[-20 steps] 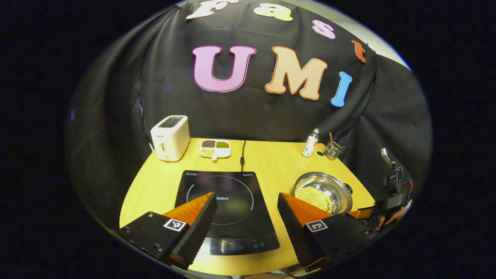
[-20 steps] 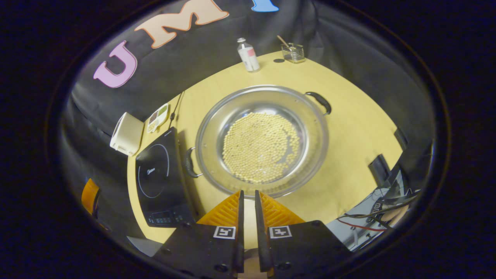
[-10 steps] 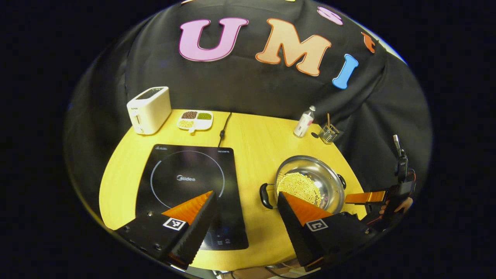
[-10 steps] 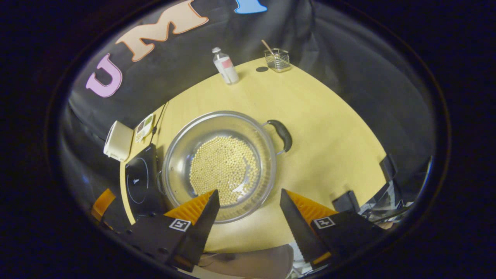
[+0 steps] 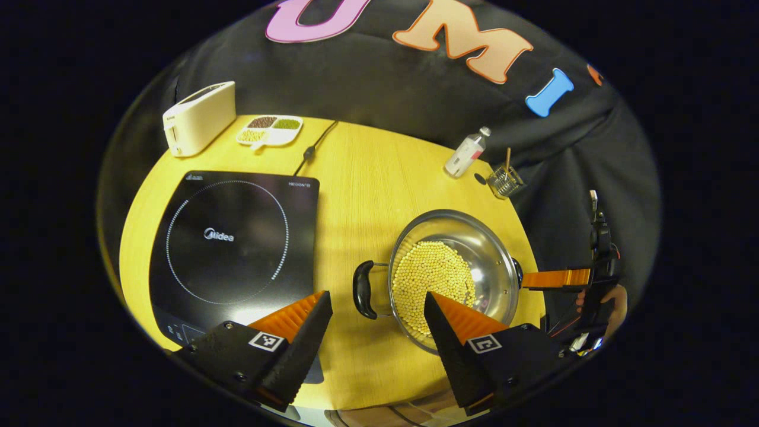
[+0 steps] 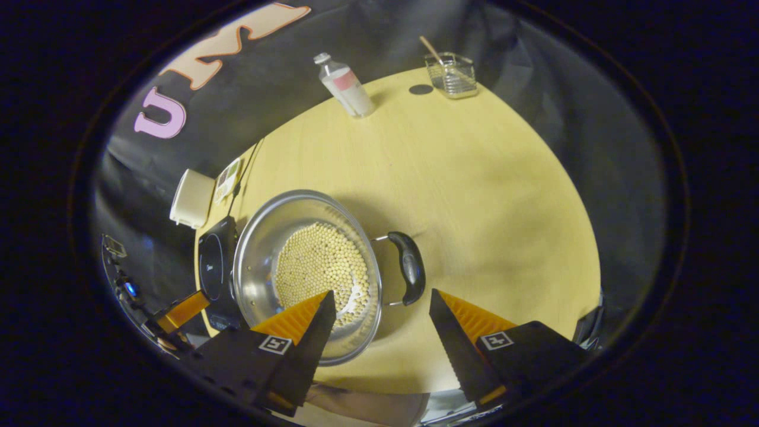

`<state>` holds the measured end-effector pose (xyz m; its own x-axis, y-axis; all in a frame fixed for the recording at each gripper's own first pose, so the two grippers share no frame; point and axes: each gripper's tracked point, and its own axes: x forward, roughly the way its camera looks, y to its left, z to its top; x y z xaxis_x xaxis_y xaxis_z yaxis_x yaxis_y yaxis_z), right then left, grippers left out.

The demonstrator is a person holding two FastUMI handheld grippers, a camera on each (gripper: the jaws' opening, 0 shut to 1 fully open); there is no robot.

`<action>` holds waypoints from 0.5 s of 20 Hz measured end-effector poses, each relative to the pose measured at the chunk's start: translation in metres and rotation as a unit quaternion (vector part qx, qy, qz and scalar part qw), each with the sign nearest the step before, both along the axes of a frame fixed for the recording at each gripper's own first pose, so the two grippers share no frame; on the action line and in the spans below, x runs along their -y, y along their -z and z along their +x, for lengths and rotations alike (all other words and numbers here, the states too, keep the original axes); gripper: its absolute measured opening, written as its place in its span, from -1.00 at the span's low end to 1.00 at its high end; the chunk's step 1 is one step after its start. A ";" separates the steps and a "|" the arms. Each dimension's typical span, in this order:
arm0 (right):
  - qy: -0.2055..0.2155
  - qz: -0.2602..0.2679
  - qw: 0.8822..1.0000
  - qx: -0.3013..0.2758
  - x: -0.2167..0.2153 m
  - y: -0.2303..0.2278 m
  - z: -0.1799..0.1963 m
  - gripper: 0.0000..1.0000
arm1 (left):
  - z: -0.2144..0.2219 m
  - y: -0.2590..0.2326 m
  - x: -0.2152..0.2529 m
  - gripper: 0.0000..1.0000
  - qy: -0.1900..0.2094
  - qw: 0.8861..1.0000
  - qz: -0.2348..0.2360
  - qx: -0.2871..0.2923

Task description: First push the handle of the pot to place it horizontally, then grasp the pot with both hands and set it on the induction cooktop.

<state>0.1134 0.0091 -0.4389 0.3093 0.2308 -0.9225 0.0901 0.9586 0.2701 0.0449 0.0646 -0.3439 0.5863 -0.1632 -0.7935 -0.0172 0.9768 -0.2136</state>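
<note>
Left gripper (image 5: 378, 299): fingers spread wide apart, holding nothing, hovering over the table's near edge with the pot's near handle showing in the gap between them.
Right gripper (image 6: 382, 296): fingers likewise wide apart and empty; its own view has the pot's other handle just ahead of the gap. In the left gripper view it (image 5: 554, 279) reaches in from the far side of the pot, level with that handle, a hand (image 5: 616, 296) behind it.
Pot (image 5: 492, 261): steel, round, standing on the table (image 5: 367, 178) to the right of the induction cooktop, apart from it.
Pot axis: the two black handles (image 5: 362, 289) (image 6: 409, 267) lie on opposite sides, so the handle-to-handle line runs roughly side to side across the left gripper view, one end toward the cooktop, the other toward the right gripper.
Pot contents: a layer of small pale yellow beads (image 5: 430, 276) covering the bottom.
Induction cooktop (image 5: 231, 237): black, flat, nothing on it.
Far edge: white toaster (image 5: 198, 117), divided dish (image 5: 270, 127) with dark, green and yellow fillings, small bottle (image 5: 467, 155), clear holder (image 5: 504, 181) with a stick in it.
</note>
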 end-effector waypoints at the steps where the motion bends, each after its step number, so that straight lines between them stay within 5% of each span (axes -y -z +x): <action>1: -0.009 0.009 1.000 -0.012 0.001 0.005 0.003 0.97 | 0.004 0.006 0.000 0.94 -0.003 1.000 0.000 -0.011; 6: -0.035 0.046 0.996 -0.062 0.000 0.028 0.015 0.96 | 0.016 0.039 -0.006 0.92 -0.009 0.997 0.018 -0.075; 7: -0.038 0.053 0.995 -0.070 -0.002 0.032 0.016 0.79 | 0.017 0.045 -0.005 0.92 -0.009 0.996 0.015 -0.085; 8: -0.039 0.059 0.995 -0.077 -0.004 0.036 0.019 0.94 | 0.019 0.050 -0.002 0.93 -0.008 0.996 0.009 -0.094; 10: -0.035 0.069 0.994 -0.083 -0.004 0.045 0.025 0.72 | 0.020 0.058 0.002 0.93 0.000 0.994 0.006 -0.111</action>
<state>0.1385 0.0136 -0.4839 0.1342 0.3742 -0.9176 0.0790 0.9190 0.3863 0.0652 0.0623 -0.4021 0.3964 -0.1525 -0.9053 -0.0632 0.9792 -0.1926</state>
